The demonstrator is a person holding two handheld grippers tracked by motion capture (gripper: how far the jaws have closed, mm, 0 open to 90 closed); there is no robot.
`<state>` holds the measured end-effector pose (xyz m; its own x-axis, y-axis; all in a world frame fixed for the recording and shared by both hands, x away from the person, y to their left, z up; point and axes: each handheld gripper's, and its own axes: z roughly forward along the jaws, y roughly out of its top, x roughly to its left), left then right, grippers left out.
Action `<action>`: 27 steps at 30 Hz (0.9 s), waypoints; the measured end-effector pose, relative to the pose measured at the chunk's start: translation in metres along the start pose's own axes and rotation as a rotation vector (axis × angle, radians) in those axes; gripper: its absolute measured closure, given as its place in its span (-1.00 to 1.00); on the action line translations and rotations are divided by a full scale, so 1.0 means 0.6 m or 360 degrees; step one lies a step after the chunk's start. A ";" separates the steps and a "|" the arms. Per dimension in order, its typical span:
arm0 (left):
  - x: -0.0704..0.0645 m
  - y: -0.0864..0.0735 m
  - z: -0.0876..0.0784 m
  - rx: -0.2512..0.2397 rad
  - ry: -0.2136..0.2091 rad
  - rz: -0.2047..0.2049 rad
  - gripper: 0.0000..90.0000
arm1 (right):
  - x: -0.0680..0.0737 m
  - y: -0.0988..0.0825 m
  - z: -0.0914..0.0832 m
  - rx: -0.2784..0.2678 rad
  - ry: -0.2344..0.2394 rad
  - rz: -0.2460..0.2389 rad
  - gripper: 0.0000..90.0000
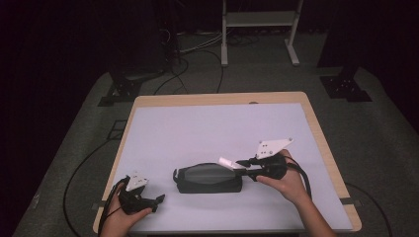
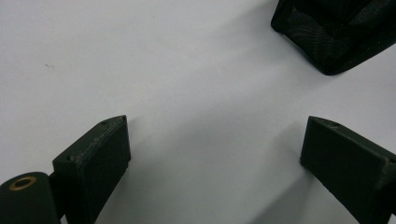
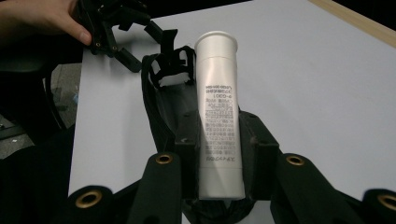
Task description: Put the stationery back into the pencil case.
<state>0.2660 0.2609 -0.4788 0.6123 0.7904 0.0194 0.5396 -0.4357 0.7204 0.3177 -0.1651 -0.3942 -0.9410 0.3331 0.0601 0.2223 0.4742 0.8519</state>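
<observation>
A black zip pouch (image 1: 207, 177) lies in the middle of the white mat (image 1: 197, 128), nearer the front. My right gripper (image 1: 245, 167) hovers over the pouch's right end, shut on a white tube (image 1: 228, 162) whose cap points left. In the right gripper view the white tube (image 3: 218, 121) with grey print stands clamped between the two jaws, above the open pouch (image 3: 163, 98). My left gripper (image 1: 155, 201) rests at the front left of the mat, open and holding nothing. In the left gripper view its pads (image 2: 100, 154) stand wide apart over bare mat, with a corner of the pouch (image 2: 336, 32) beyond.
The table's wooden rim (image 1: 326, 148) frames the mat. Past the far edge, on grey carpet, are cables, black stand bases (image 1: 128, 84) and a white frame (image 1: 259, 29). In the right gripper view the other hand and gripper (image 3: 112, 28) sit beyond the pouch.
</observation>
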 end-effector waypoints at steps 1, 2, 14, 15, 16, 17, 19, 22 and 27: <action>0.000 0.000 0.000 0.0000 0.0000 0.0000 -0.83 | 0.000 0.002 0.003 -0.0004 0.0006 -0.0002 0.57; 0.000 0.000 0.000 0.0000 0.0000 0.0000 -0.83 | 0.001 0.003 0.006 0.0001 0.0015 -0.0004 0.56; 0.000 0.000 0.000 0.0005 -0.0002 0.0003 -0.83 | 0.006 0.026 0.043 0.0042 0.0095 -0.0066 0.57; 0.000 0.000 0.000 0.0005 -0.0002 0.0003 -0.83 | 0.006 0.026 0.043 0.0042 0.0095 -0.0066 0.57; 0.000 0.000 0.000 0.0004 -0.0002 0.0002 -0.83 | 0.006 0.029 0.051 0.0052 0.0110 -0.0078 0.57; 0.000 0.000 0.000 0.0004 -0.0002 0.0002 -0.83 | 0.007 0.030 0.055 0.0056 0.0115 -0.0080 0.57; 0.000 0.000 0.000 0.0004 -0.0003 0.0002 -0.83 | 0.008 0.031 0.059 0.0064 0.0120 -0.0080 0.57; 0.000 0.000 0.000 0.0002 -0.0002 0.0001 -0.83 | 0.007 0.033 0.074 0.0086 0.0133 -0.0089 0.57; 0.000 0.000 0.000 0.0001 -0.0002 0.0000 -0.83 | 0.007 0.035 0.088 0.0108 0.0143 -0.0109 0.56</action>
<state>0.2660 0.2610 -0.4788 0.6128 0.7900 0.0186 0.5400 -0.4358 0.7200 0.3320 -0.1110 -0.4035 -0.9729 0.2254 0.0519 0.1707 0.5481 0.8188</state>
